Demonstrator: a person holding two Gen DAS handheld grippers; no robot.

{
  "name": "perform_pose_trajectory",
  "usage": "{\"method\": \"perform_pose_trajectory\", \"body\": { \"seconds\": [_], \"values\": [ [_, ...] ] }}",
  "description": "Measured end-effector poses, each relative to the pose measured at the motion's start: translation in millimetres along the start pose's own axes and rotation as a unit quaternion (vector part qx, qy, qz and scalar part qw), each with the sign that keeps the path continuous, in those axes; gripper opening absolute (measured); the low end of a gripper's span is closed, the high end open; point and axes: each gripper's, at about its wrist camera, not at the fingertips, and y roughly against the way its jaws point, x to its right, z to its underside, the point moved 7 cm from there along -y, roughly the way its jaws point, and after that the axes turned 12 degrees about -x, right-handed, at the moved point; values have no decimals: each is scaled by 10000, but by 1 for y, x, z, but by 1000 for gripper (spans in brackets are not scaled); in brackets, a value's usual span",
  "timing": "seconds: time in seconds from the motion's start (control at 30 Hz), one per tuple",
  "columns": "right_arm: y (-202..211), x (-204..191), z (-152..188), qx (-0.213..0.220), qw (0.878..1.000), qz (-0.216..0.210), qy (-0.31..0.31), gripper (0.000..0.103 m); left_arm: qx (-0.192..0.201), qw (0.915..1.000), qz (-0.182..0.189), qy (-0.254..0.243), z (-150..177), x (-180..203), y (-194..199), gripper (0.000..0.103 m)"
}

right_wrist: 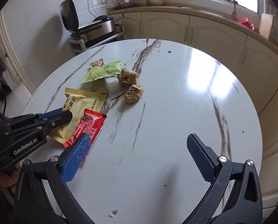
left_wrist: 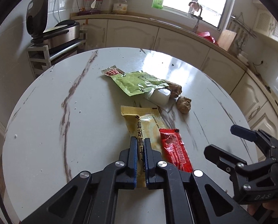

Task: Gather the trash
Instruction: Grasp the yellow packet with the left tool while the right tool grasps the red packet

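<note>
I have the round marble table under both wrists, the trash clustered on its left half. The left gripper is clamped on the near end of the yellow wrapper, which lies flat on the table. The right gripper stands wide apart, holding nothing, its left pad over the corner of the red sachet.

Risks: thin foil may slip from the pads on lifting. The sachet touches the wrapper and could be dragged off. The two crumbly lumps beside the green packet may shed crumbs.
</note>
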Motion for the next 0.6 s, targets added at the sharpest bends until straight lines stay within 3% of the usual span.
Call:
{"method": "perform_pose_trajectory", "body": {
  "seconds": [0.23,0.43,0.6],
  "values": [
    [-14,-35,5,-285,9991,-129,269,103,-23,10000,-53,-37,32,-9,15,3],
    [-16,-46,12,-455,9980,-217,392,101,-28,9999,-112,-48,38,-11,20,3],
    [-6,-57,14,-356,9975,-336,518,101,119,9997,-176,-90,42,-12,37,3]
  ]
}}
